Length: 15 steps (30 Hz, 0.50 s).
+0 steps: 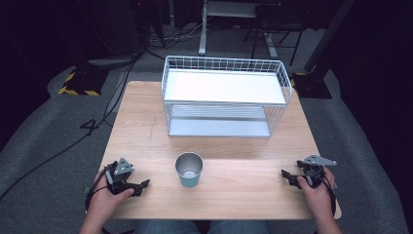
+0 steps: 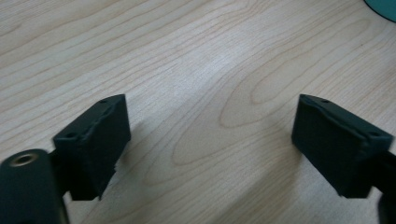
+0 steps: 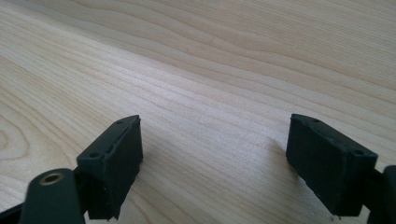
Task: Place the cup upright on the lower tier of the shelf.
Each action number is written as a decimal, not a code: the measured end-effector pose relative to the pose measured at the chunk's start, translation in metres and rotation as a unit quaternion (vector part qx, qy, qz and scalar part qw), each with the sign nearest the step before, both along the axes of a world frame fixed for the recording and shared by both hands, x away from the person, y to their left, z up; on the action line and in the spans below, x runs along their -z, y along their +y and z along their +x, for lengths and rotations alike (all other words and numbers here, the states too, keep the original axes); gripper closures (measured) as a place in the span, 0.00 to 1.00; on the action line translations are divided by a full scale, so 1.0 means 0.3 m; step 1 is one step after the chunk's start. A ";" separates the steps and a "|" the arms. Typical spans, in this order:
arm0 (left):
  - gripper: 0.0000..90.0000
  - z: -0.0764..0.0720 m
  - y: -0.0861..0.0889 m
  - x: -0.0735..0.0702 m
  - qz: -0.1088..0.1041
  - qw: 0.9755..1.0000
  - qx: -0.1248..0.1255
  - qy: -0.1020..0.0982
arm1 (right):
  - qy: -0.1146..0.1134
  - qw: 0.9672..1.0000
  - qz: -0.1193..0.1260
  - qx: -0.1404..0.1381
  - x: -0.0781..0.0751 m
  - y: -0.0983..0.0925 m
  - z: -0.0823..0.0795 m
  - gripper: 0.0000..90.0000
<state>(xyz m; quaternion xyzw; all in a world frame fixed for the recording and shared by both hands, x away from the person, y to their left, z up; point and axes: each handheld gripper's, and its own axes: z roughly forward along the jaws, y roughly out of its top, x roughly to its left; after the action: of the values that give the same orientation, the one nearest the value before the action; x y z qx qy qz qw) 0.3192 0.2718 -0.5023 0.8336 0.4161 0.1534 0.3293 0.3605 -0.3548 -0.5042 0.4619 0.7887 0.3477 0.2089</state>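
A teal cup with a shiny metal inside stands upright on the wooden table, near the front middle. Behind it sits a white wire rack with two shelves. My left gripper rests low at the front left, jaws pointing right toward the cup; in the left gripper view it is open over bare wood, with a teal edge of the cup at the top right corner. My right gripper rests at the front right, pointing left, and in the right gripper view it is open with nothing between its jaws.
The rack takes up the back middle of the table. Bare wood lies on both sides of the cup between it and each gripper. Grey carpet, cables and chair legs surround the table.
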 end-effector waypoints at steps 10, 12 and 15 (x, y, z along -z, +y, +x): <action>0.21 -0.013 -0.019 -0.043 -0.005 1.000 0.009 0.000 | 0.000 1.000 0.000 0.000 0.000 0.000 0.000 0.21; 0.21 -0.020 -0.026 -0.056 -0.005 1.000 0.013 -0.003 | 0.000 1.000 0.000 0.000 0.000 0.000 0.000 0.21; 0.22 -0.029 -0.033 -0.075 -0.002 1.000 0.015 -0.007 | 0.000 1.000 0.000 0.000 0.000 0.000 0.000 0.21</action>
<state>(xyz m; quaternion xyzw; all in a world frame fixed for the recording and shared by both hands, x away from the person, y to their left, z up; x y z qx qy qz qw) 0.3104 0.2619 -0.4800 0.8379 0.4017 0.1539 0.3361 0.3605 -0.3548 -0.5042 0.4618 0.7887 0.3478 0.2089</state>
